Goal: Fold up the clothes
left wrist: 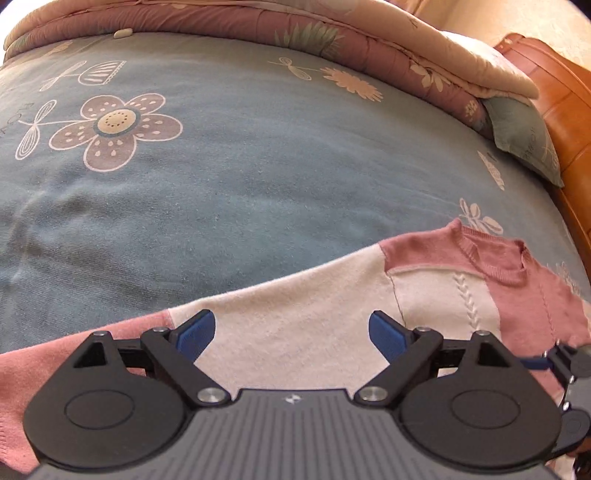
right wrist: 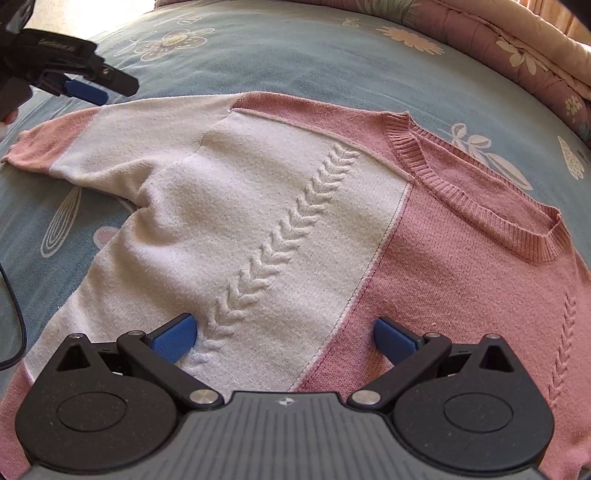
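Pink and cream knit sweater [right wrist: 280,229] spread flat, front up, on a blue floral bedsheet [left wrist: 240,177], neckline [right wrist: 476,192] toward the rolled quilt [left wrist: 332,33]. Soft, light and limp by the look of it, likely to sag and stretch when lifted; best pinched at a firm edge such as the sleeve cuff [right wrist: 22,151], shoulder seam or hem. Left gripper [left wrist: 291,332] above the cream sleeve [left wrist: 295,295], blue pads wide apart, nothing between them. Right gripper [right wrist: 284,336] over the chest's braided cable stitch [right wrist: 280,236], jaws likewise spread wide, gripping nothing; contact with the knit unclear.
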